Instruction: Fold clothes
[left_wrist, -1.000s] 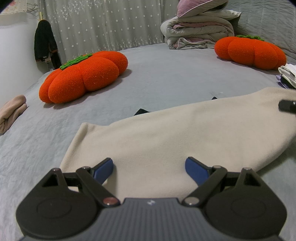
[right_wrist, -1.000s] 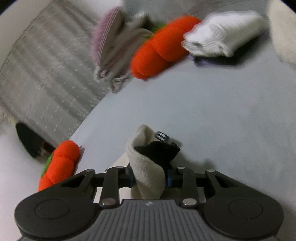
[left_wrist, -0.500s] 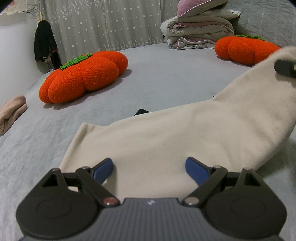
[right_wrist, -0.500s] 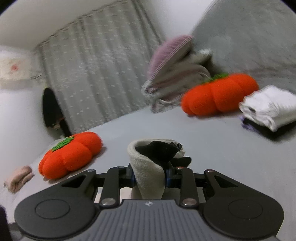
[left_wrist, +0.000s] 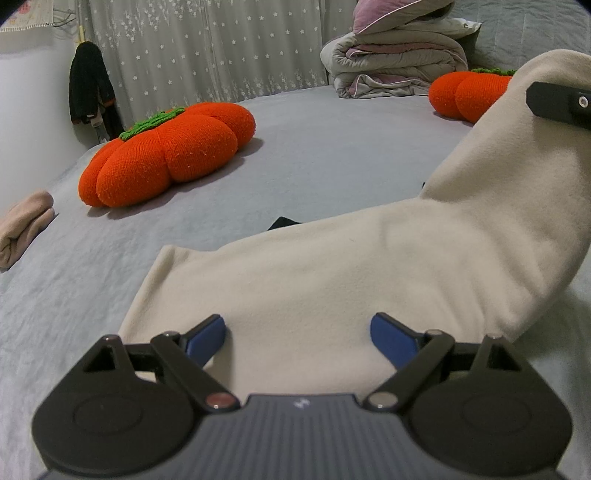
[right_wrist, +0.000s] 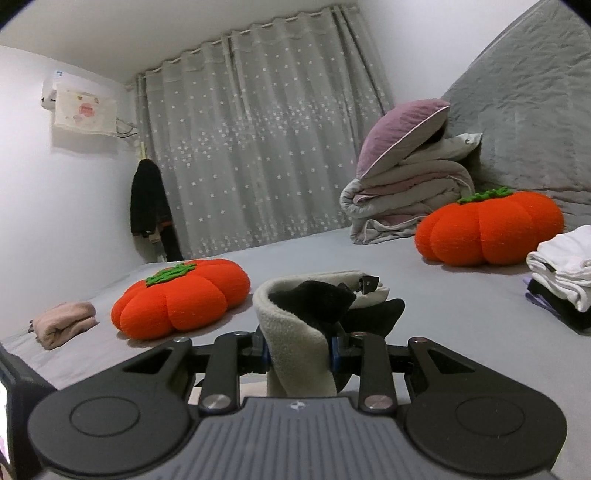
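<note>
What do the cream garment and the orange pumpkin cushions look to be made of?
Cream garment: probably fleece, with a matte, softly napped face and thick rolled edges; the black layer inside it looks similar. Pumpkin cushions: stuffed knit or boucle fabric, going by the nubby, pilled surface; the green stems look crocheted.

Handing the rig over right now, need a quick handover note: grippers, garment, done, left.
Left hand-held gripper: open, fingers spread over the near edge of the cream garment, gripping nothing.
Right hand-held gripper: shut on a bunched end of the same garment, black lining showing, lifted off the grey bed.
Rest of the garment lies flat on the bed.
Done: folded white and dark pile at right, rolled pink piece at left.
Left: probably carry the lifted end over to finish this fold.
</note>
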